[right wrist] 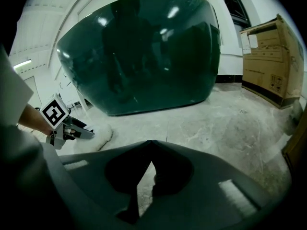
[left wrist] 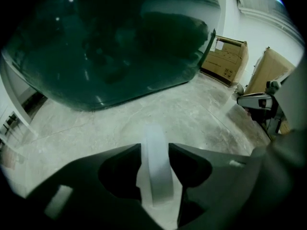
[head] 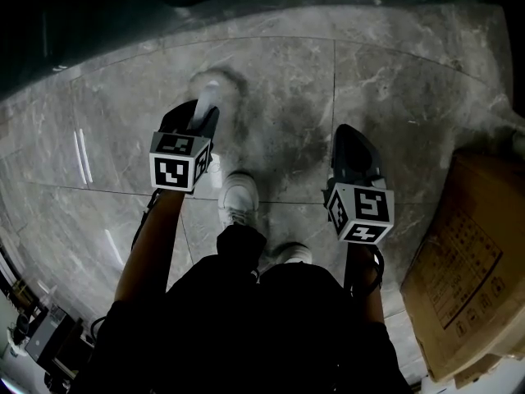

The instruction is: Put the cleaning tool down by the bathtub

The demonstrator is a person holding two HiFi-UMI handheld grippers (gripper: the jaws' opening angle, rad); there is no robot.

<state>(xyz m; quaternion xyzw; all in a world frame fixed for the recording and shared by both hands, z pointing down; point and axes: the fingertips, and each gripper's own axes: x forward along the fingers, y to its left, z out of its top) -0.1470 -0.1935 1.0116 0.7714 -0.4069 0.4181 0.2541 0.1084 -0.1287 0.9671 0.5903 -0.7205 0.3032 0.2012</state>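
Note:
The cleaning tool is a white fluffy head (head: 215, 87) on a flat white handle (left wrist: 154, 164). My left gripper (head: 203, 115) is shut on that handle, which runs out between its jaws in the left gripper view. The fluffy head (right wrist: 94, 136) is low over the grey stone floor, a short way in front of the dark green bathtub (right wrist: 144, 51). The bathtub (left wrist: 110, 47) fills the top of both gripper views. My right gripper (head: 349, 134) hovers over the floor to the right, shut with nothing in it, its jaw tips touching in the right gripper view (right wrist: 150, 143).
A large cardboard box (head: 459, 261) stands at the right, close to my right arm. More boxes (left wrist: 225, 59) stand beyond the tub's end. The person's white shoes (head: 239, 199) are on the floor between the grippers. Dark gear (head: 37, 335) sits at lower left.

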